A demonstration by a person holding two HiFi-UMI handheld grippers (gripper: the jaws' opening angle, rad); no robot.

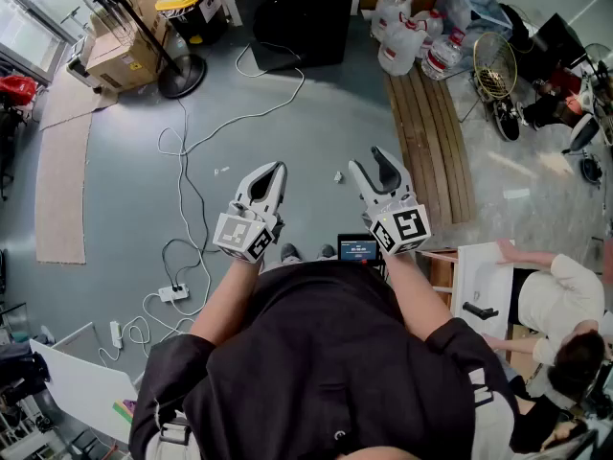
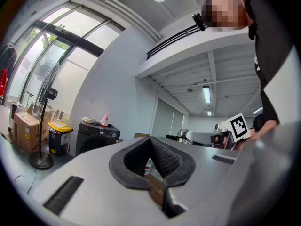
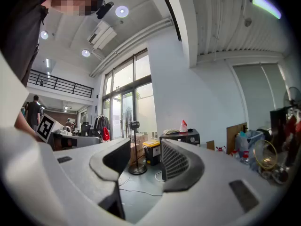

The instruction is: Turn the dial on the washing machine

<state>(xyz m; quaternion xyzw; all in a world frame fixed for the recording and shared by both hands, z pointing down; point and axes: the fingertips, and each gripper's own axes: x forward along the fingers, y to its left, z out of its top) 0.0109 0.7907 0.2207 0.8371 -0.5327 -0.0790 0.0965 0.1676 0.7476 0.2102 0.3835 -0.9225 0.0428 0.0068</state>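
The head camera looked steeply down from above the person's shoulders, with the black front-loading washing machine [image 1: 297, 12] far off at the frame's top edge. The cameras on the left gripper [image 1: 275, 167] and right gripper [image 1: 370, 159] sat low behind their jaws, facing out across the room. Both shared that distant machine [image 2: 96, 138] and the yellow-lidded black bin [image 3: 151, 150] beside it.

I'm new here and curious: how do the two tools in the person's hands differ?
The left tool has jaws meeting at the tips; the right tool has them apart. The right tool's gap shows floor and a bin; the left tool's, a sliver. Both are empty, far from the washing machine.
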